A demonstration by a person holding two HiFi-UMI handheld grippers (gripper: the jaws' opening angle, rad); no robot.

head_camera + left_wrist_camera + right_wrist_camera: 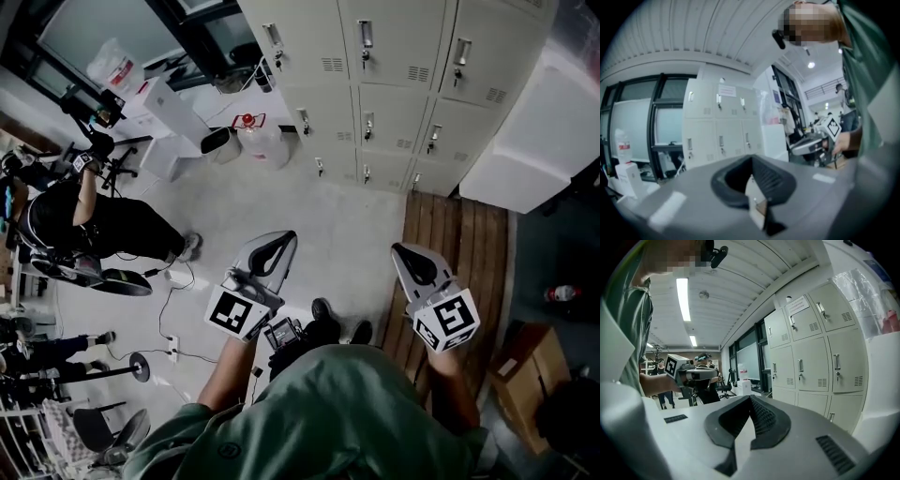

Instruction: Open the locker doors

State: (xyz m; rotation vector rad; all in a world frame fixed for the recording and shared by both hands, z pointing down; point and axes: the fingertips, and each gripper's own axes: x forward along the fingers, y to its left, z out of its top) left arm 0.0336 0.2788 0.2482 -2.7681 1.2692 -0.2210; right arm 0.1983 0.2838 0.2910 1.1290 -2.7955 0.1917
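1. The step in hand is the approach. The lockers (pixel 375 84) stand against the wall across the floor (pixel 281 197), well apart from both grippers, and every door in view is shut.
2. The left gripper (pixel 274 248) is held low in front of the person. Its fingers (pixel 773 177) are pressed together with nothing between them.
3. The right gripper (pixel 417 264) hangs above the wooden boards (pixel 455 244). Its fingers (pixel 764 420) are likewise closed on nothing.
4. No door has been opened yet, so the task looks barely begun.
5. The next move likely calls for stepping closer, spreading one pair of fingers, and lining them up on a door handle (pixel 365 37) so it can be pinched and pulled outward.
6. The handles are small and upright, so the fingers would probably need to close across one from either side.
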